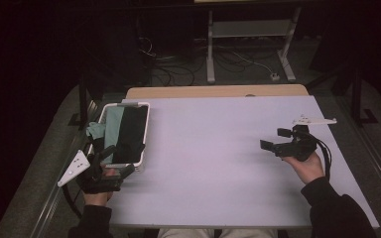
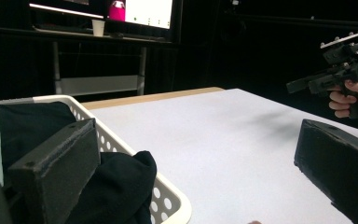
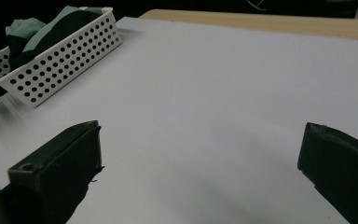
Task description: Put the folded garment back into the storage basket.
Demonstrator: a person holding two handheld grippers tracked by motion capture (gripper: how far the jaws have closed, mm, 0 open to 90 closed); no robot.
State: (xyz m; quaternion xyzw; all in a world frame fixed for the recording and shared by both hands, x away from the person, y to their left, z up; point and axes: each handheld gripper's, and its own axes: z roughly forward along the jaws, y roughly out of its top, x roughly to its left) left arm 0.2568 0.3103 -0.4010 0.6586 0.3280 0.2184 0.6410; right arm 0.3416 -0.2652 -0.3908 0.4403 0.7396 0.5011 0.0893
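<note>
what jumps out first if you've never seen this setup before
The white perforated plastic basket at the table's left edge, stuffed with black cloth and pale green cloth, draws the eye first. The left tongs sit open at its near end, one jaw over the black cloth. The right tongs hang open over the bare white tabletop at far right.

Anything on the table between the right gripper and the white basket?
Nothing: bare white table from right gripper to white basket, per the high view; right gripper view agrees.
</note>
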